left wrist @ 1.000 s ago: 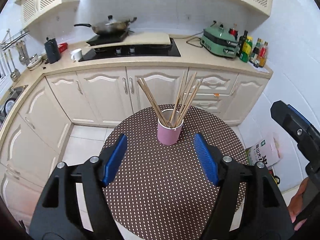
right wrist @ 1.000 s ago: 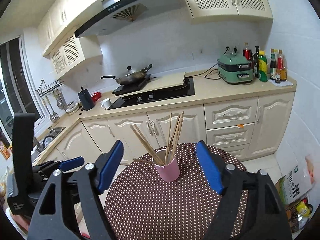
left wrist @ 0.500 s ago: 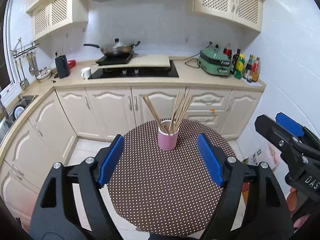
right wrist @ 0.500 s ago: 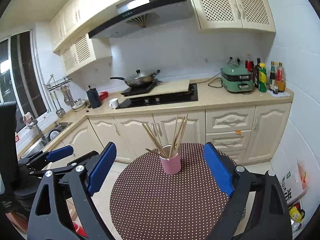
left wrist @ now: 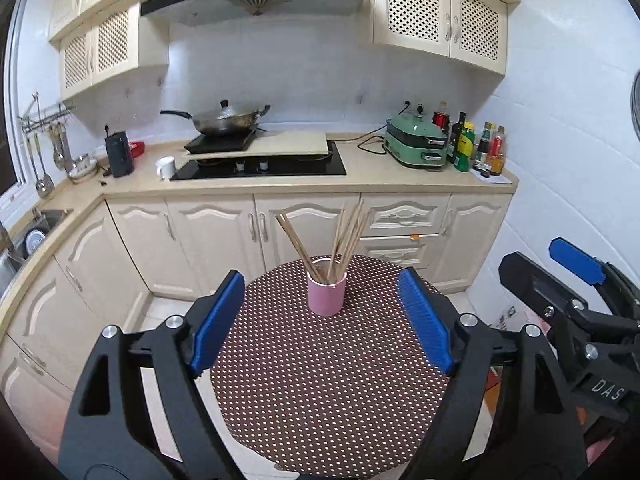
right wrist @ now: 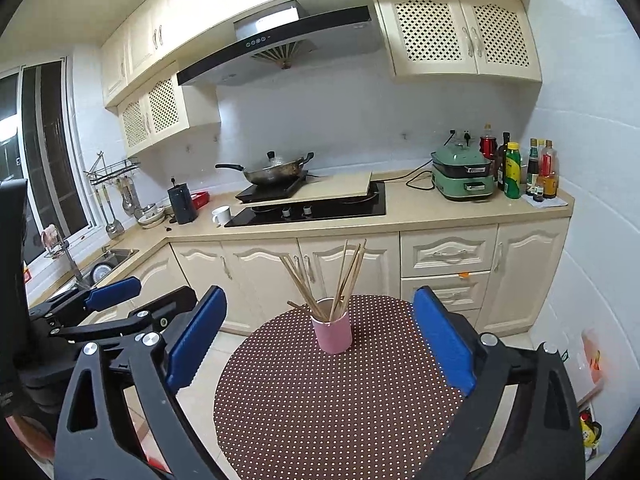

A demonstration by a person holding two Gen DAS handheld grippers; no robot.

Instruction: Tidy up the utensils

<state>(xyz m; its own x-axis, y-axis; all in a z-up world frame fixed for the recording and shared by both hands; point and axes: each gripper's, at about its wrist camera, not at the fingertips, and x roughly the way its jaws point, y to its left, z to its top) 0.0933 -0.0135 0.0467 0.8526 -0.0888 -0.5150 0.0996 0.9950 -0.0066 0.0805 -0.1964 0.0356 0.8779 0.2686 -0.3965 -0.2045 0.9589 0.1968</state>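
1. Pink cup (left wrist: 326, 295) standing upright on the round polka-dot desk (left wrist: 332, 392), toward its far side.
2. Wooden chopsticks (left wrist: 340, 240) bundled in the cup, fanned out: some leaning left, the rest leaning right.
3. Left gripper (left wrist: 322, 322) held above the near part of the desk, jaws opening, blue pads (left wrist: 218, 322) wide apart, nothing between them, well short of the cup.
4. Right gripper (right wrist: 320, 344) likewise over the near edge, jaws opening to a broad gap, empty, cup seen beyond the pads and untouched.
5. Seen in the left wrist view at the right edge: the right gripper's black frame and one blue pad. Seen in the right wrist view at the left: the left gripper.
6. Behind the desk: cream cabinets, a black hob (left wrist: 260, 166) with a wok (left wrist: 224, 120), a green cooker (left wrist: 416, 146), bottles (left wrist: 480, 148) at the counter's right end, and a white mug (left wrist: 166, 167) left of the hob.
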